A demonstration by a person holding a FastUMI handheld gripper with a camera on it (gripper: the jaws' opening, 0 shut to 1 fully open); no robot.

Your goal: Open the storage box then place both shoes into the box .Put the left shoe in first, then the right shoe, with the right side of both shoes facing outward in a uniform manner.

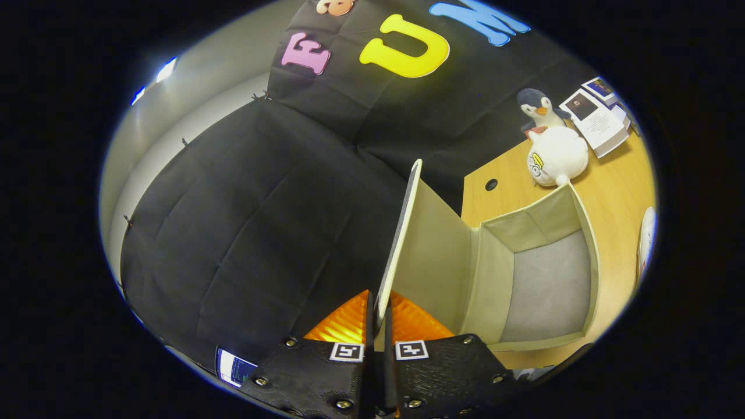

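My gripper (379,317) is shut on the lid (401,233) of the storage box, both fingers pressing on its near edge. The lid is a thin cream panel, seen edge-on and swung up, running away from the fingers. Right of the lid, the cream fabric box (588,233) stands open on the wooden table, and its grey inside floor is bare. Past the box's right wall, a sliver of a white shoe (646,238) lies on the table.
Beyond the box on the wooden table (617,169) sit a white round plush (557,156) and a penguin plush (538,107). Booklets (596,116) lie past them. A cable hole (491,184) is in the tabletop. The black cloth wall hangs behind and to the left.
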